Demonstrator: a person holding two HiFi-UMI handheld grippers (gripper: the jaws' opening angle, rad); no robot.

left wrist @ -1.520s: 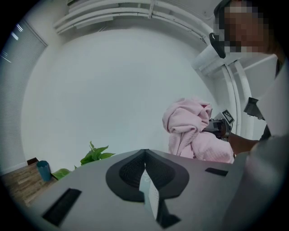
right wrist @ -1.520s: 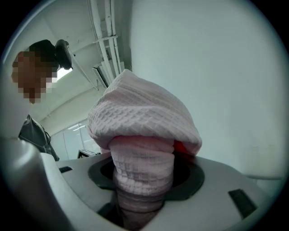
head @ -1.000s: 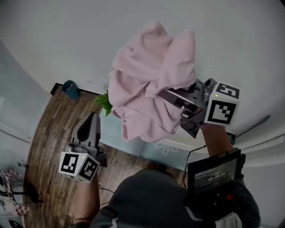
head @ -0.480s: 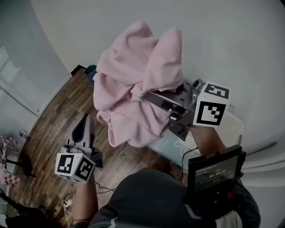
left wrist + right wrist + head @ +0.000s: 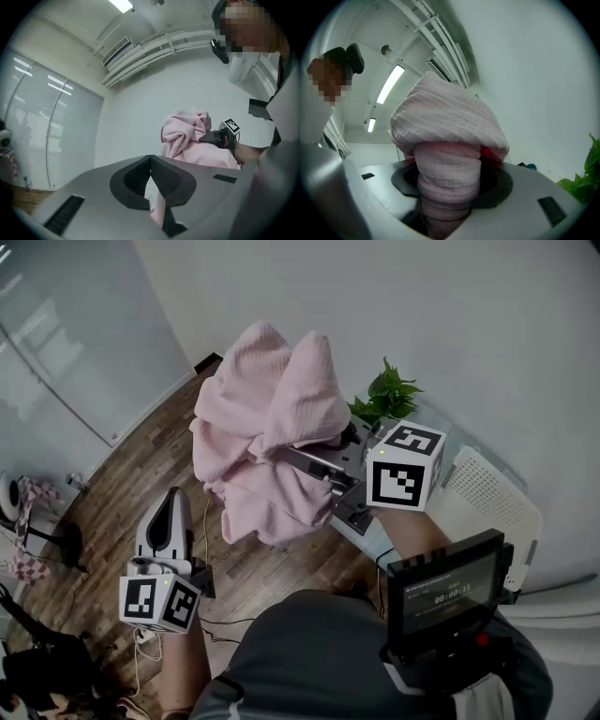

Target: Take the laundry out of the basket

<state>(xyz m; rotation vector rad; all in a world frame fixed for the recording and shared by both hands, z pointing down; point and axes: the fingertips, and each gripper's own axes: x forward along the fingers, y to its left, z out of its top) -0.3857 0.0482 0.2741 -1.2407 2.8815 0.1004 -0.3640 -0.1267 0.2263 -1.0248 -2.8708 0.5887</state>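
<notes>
Wooden floor [image 5: 103, 493] and a pale wall lie behind. Pink laundry [image 5: 267, 418] hangs bunched in the air beside a plant [image 5: 384, 399], clamped in the jaws of the right gripper [image 5: 305, 460]. On the left gripper [image 5: 174, 502], the jaws seem together and empty.

**Around the Work: Plant, Floor and Blinds**

A leafy green plant [image 5: 386, 397] stands at the far right, against the plain white wall [image 5: 450, 306]; a wooden floor [image 5: 112, 493] of dark planks runs down the left; white cables [image 5: 148, 638] lie on it, near left; a checked cloth [image 5: 26, 563] shows at the left edge; window blinds [image 5: 51, 122] cover the left wall; overhead, a long ceiling light [image 5: 389, 84] glows, and white pipes [image 5: 164, 41] run under the ceiling; a black screen [image 5: 448, 594] sits near right.
</notes>
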